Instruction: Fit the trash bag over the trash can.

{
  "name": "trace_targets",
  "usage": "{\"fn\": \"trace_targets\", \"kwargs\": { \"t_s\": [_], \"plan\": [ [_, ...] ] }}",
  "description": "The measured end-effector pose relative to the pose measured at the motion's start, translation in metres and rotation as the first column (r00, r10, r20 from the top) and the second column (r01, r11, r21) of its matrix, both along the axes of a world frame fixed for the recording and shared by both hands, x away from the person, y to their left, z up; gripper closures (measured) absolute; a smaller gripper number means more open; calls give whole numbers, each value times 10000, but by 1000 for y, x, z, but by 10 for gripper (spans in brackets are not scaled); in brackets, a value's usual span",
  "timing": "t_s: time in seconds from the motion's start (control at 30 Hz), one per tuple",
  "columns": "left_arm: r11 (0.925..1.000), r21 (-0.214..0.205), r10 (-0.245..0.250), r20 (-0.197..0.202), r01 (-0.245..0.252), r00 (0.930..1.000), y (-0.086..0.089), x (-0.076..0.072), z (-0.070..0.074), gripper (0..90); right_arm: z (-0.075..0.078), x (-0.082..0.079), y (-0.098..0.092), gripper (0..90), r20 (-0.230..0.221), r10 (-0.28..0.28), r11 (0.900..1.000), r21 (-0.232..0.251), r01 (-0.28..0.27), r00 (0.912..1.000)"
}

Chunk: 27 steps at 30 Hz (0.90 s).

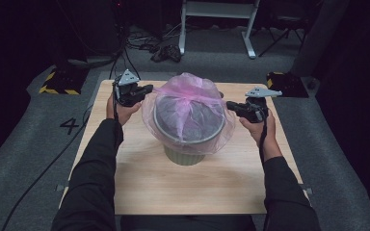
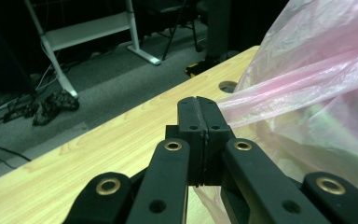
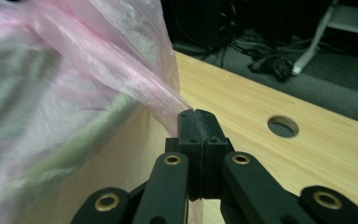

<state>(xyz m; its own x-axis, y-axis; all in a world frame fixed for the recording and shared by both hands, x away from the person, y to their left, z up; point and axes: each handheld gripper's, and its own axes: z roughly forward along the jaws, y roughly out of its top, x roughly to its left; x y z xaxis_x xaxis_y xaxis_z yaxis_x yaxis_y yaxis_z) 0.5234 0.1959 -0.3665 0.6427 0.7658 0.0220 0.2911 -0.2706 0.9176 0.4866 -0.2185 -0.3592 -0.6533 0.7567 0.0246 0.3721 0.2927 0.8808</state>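
A pale green round bin (image 1: 184, 155) stands at the middle of the wooden table (image 1: 139, 192). A thin pink plastic bag (image 1: 188, 96) is draped over its top and hangs around its rim. My left gripper (image 1: 147, 89) is at the bag's left side, its jaws shut on a stretched fold of the pink bag (image 2: 279, 93). My right gripper (image 1: 229, 104) is at the bag's right side, shut on another pinch of the pink bag (image 3: 135, 79). In both gripper views the film runs taut from the closed jaw tips, left gripper (image 2: 198, 100) and right gripper (image 3: 196, 113).
A round hole (image 3: 283, 126) is cut in the tabletop near the far edge. Behind the table stand a white desk frame (image 1: 217, 9), a tangle of cables (image 1: 166, 53) on the grey floor, and yellow-and-black striped bases (image 1: 58, 82) at both far corners.
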Motion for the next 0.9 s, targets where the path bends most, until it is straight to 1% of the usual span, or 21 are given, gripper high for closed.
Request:
{"fn": "trace_targets", "kwargs": {
  "t_s": [0.07, 0.13, 0.17, 0.2, 0.27, 0.33, 0.4, 0.47, 0.5, 0.63, 0.7, 0.8, 0.87, 0.9],
  "plan": [
    [9997, 239, 0, -197, 5, 9998, -5, 2, -6, 895, -6, 4, 1, 900, -223, 21, 10000, 77, -19, 9997],
    [9994, 298, -135, -386, 146, 9992, -8, 3, -12, 896, -10, 6, 2, 900, -371, 11, 9999, 101, -7, 9993],
    [9989, 392, -230, -470, 249, 9986, -11, 2, -17, 896, -13, 7, 2, 900, -486, 57, 9997, 227, -46, 9988],
    [9984, 444, -323, -561, 348, 9979, -13, 2, -19, 896, -15, 7, 3, 900, -520, 128, 9996, 242, -116, 9986],
    [9975, 397, -562, -669, 590, 9962, -16, 1, -25, 896, -19, 6, 5, 900, -628, 261, 9995, 167, -251, 9977],
    [9954, 317, -875, -837, 904, 9926, -19, -2, -30, 898, -23, 6, 5, 900, -806, 394, 9991, 216, -378, 9960],
    [9923, 335, -1161, -837, 1192, 9897, -25, -6, -34, 899, -27, 5, 6, 900, -887, 542, 9981, 332, -515, 9946],
    [9876, 372, -1487, -855, 1522, 9852, -30, -12, -36, 899, -29, 2, 5, 900, -943, 737, 9967, 419, -700, 9928],
    [9866, 384, -1553, -811, 1588, 9845, -31, -14, -36, 899, -31, 0, 5, 900, -978, 850, 9957, 448, -809, 9916],
    [9815, 92, -1899, -783, 1912, 9787, -30, -25, -36, 900, -34, -9, 5, 900, -1007, 1120, 9932, 439, -1081, 9886],
    [9774, 112, -2095, -736, 2109, 9750, -29, -32, -37, 900, -36, -14, 5, 900, -1035, 1277, 9910, 548, -1225, 9864],
    [9683, 97, -2483, -657, 2495, 9664, -29, -45, -38, 900, -39, -22, 2, 900, -1033, 1495, 9873, 690, -1429, 9833],
    [9604, -33, -2781, -654, 2785, 9583, -28, -53, -39, 900, -41, -28, -1, 900, -1002, 1621, 9850, 765, -1548, 9817],
    [9580, -16, -2863, -560, 2867, 9565, -27, -57, -40, 900, -41, -32, -2, 900, -999, 1701, 9833, 825, -1622, 9804]
  ]
}}
